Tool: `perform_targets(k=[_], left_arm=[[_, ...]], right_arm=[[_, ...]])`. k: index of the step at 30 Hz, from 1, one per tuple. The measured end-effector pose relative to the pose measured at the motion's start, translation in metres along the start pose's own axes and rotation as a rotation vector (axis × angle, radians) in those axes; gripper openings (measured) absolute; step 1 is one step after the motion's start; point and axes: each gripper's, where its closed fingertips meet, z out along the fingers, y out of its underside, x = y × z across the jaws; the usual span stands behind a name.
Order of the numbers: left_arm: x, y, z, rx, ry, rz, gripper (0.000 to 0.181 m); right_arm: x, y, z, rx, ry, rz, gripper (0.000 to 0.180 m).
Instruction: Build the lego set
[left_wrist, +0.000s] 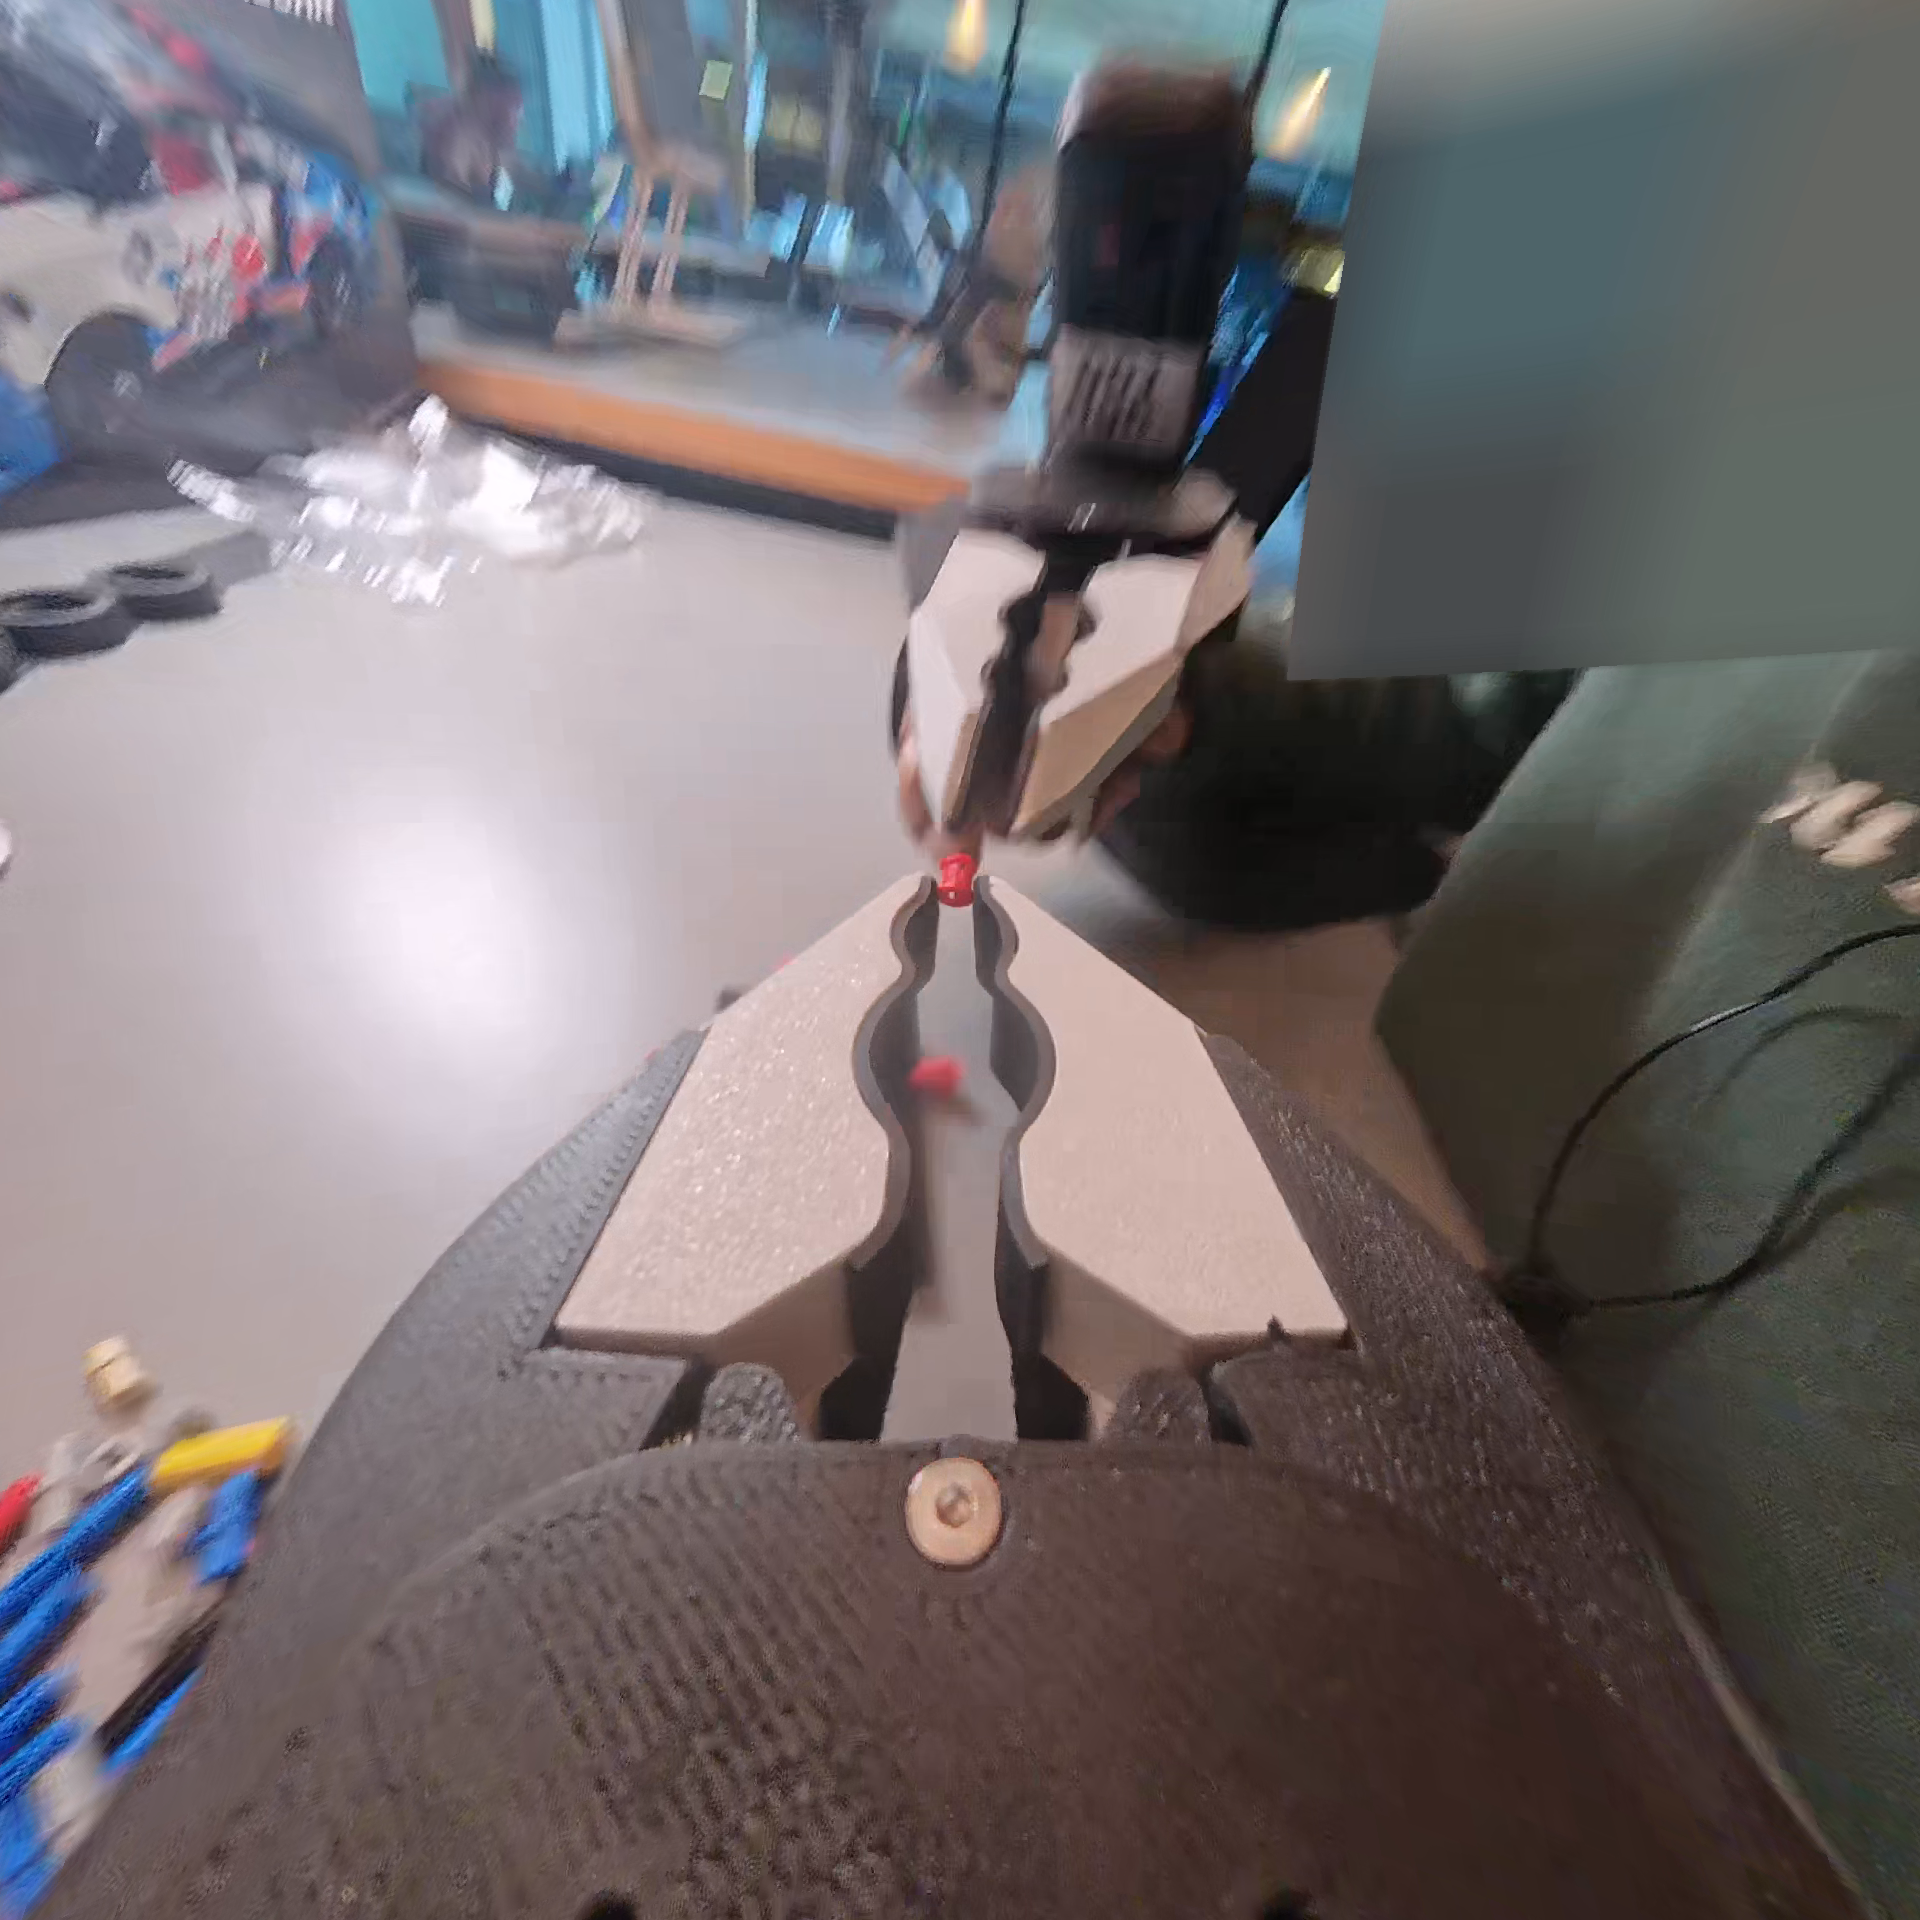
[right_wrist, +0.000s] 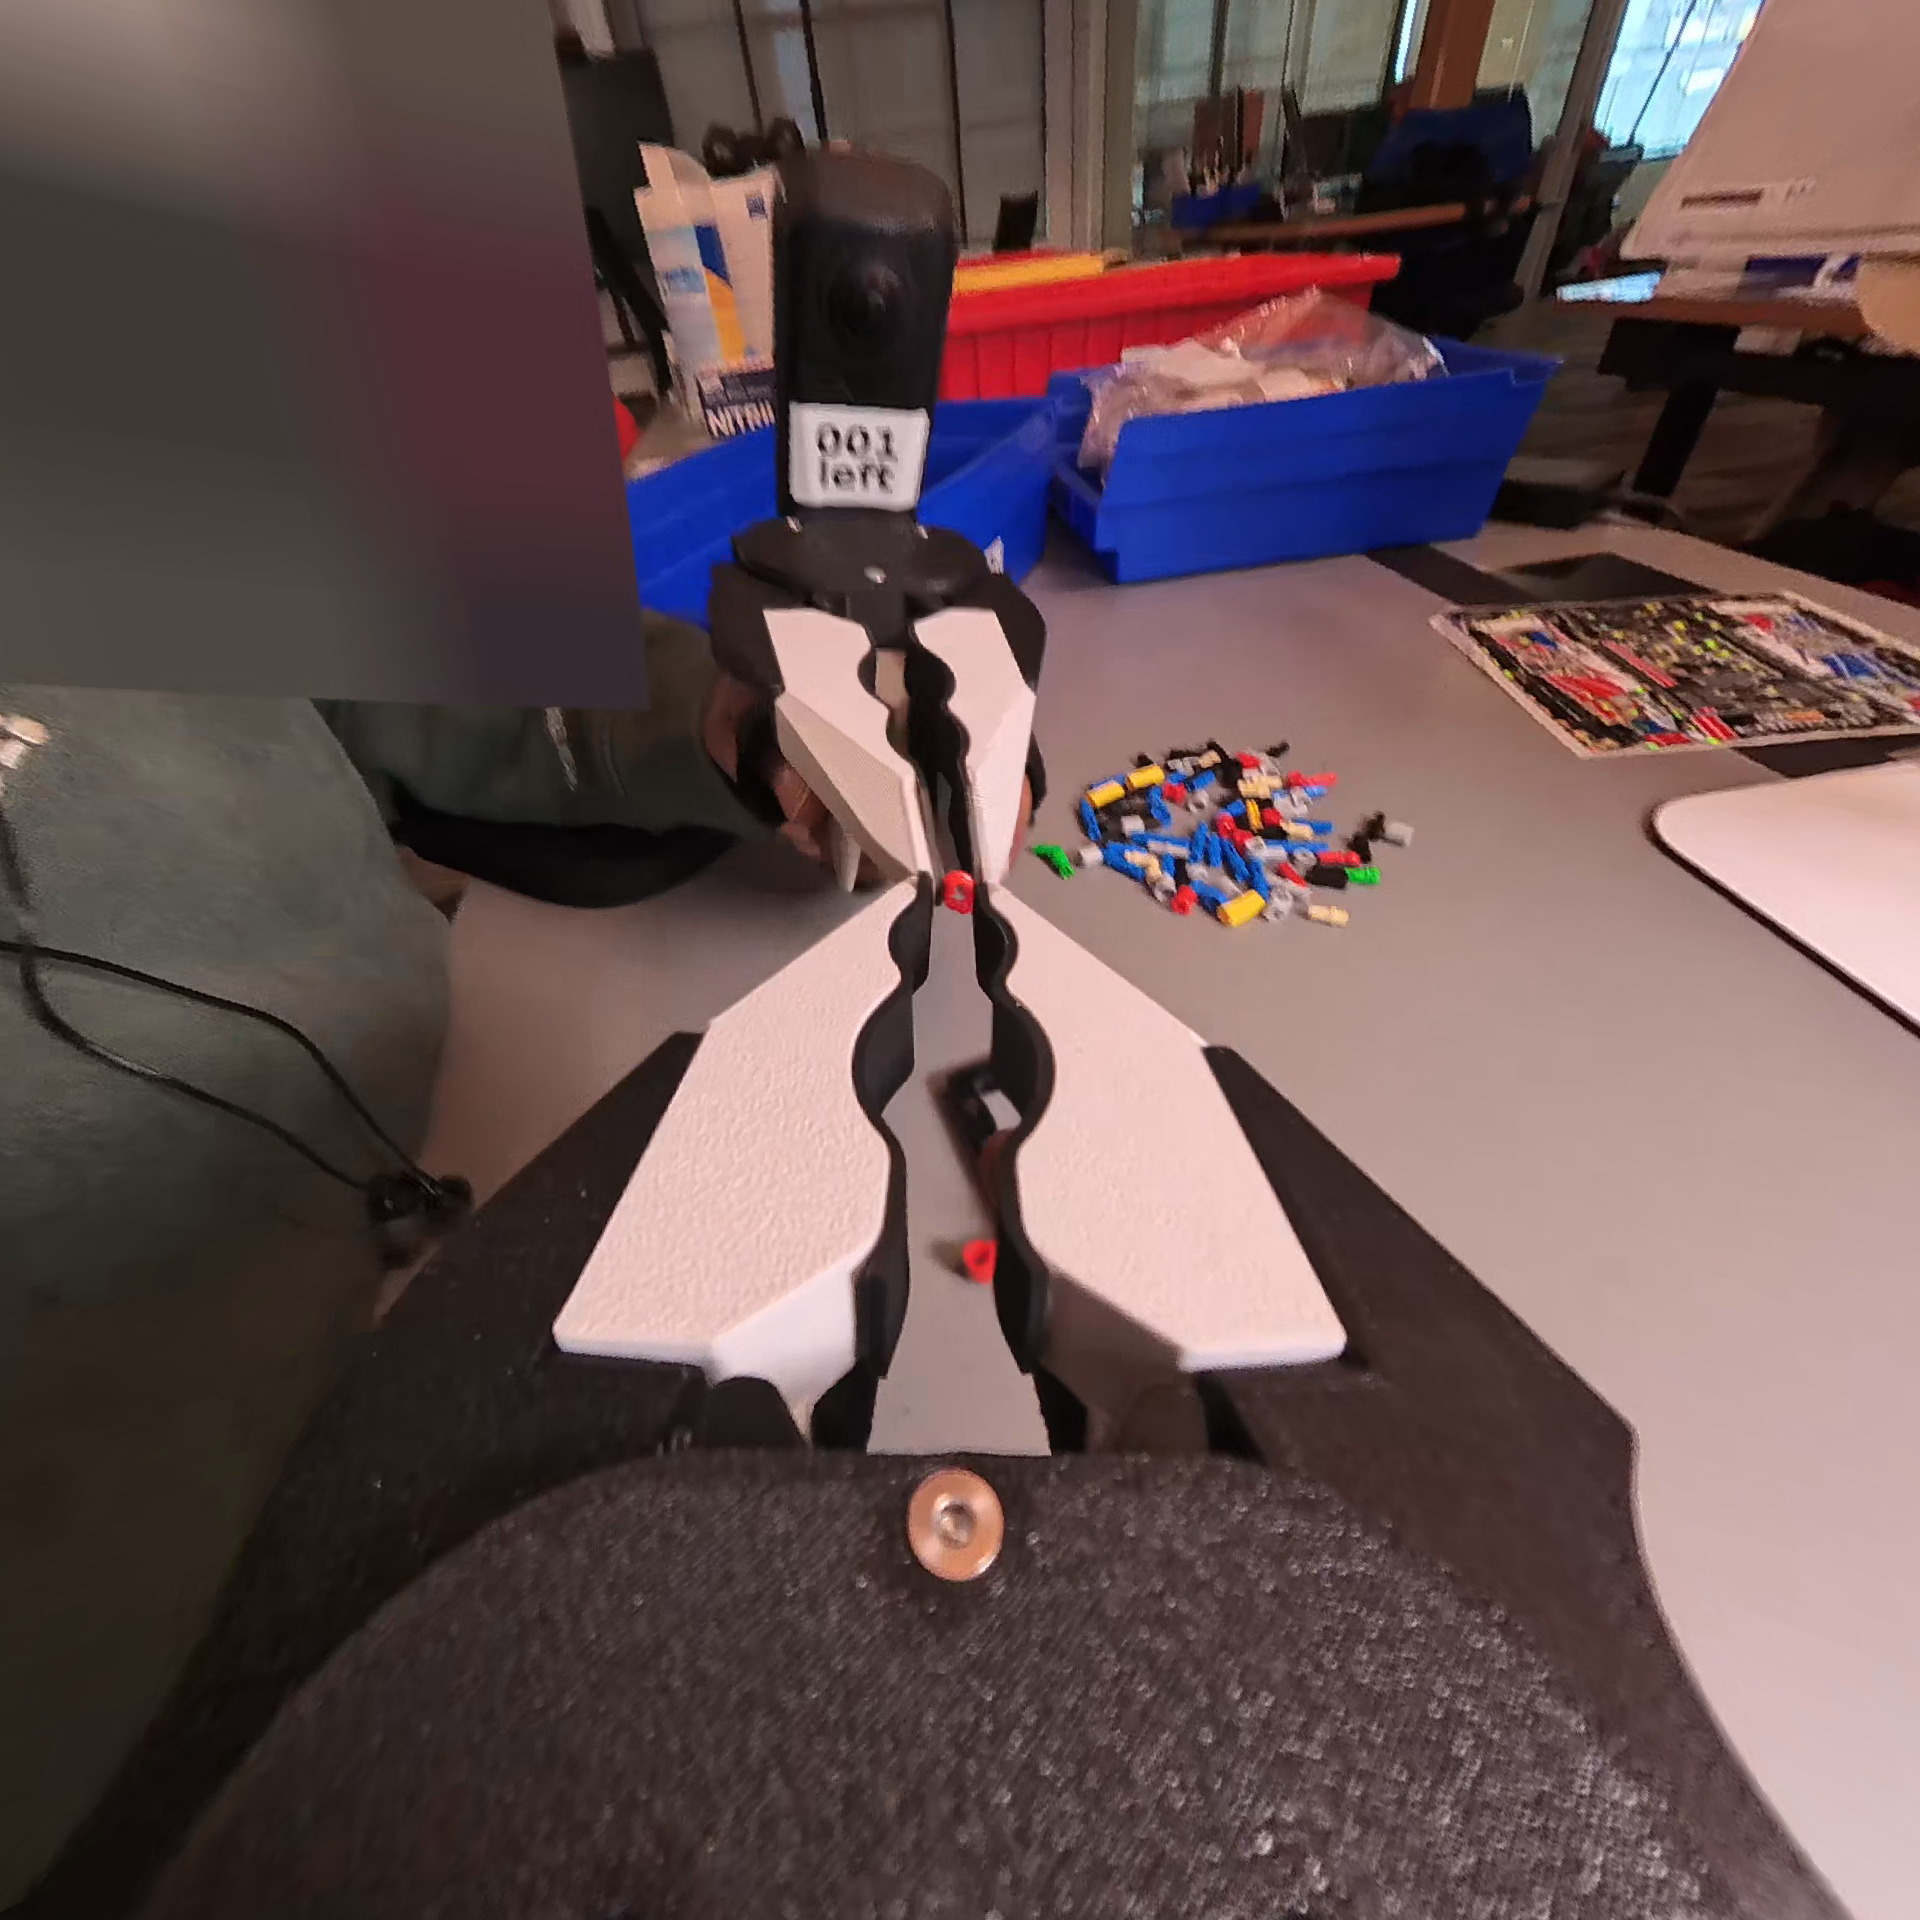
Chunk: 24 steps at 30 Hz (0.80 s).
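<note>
A small red lego piece (left_wrist: 956, 878) sits between the fingertips of my left gripper (left_wrist: 956, 885), which is shut on it above the grey table (left_wrist: 416, 831). My right gripper (right_wrist: 951, 891) faces the left one tip to tip, and its jaws are nearly closed around the same red piece (right_wrist: 956, 891). The right gripper also shows in the left wrist view (left_wrist: 966, 831), blurred. The left gripper also shows in the right wrist view (right_wrist: 940, 868). A second red piece (right_wrist: 975, 1257) and a black frame piece (right_wrist: 982, 1112) lie on the table under the grippers.
A pile of small coloured lego pieces (right_wrist: 1226, 842) lies to the right, with an instruction sheet (right_wrist: 1683, 665) and a white board (right_wrist: 1808, 873) beyond. Blue bins (right_wrist: 1299, 457) stand at the back. Black tyres (left_wrist: 94, 608) and clear bags (left_wrist: 436, 509) lie far left. A person's green sleeve (right_wrist: 156, 935) is close by. Left and right tips are no more than a few centimetres apart.
</note>
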Motion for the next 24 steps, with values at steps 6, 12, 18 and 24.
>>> perform_targets(k=[6,12,18,24], left_arm=[[-0.038,0.068,-0.005,-0.426,-0.168,0.081,0.005],[-0.046,0.084,0.01,-0.535,-0.227,0.108,0.005],[-0.046,0.085,0.018,-0.534,-0.22,0.128,0.005],[-0.046,0.087,0.019,-0.544,-0.229,0.138,0.005]], right_arm=[[0.036,0.057,-0.03,-0.359,0.073,0.165,0.032],[0.034,0.094,-0.034,-0.553,0.071,0.269,0.051],[0.032,0.094,-0.028,-0.542,0.08,0.331,0.046],[0.031,0.096,-0.025,-0.563,0.091,0.348,0.043]])
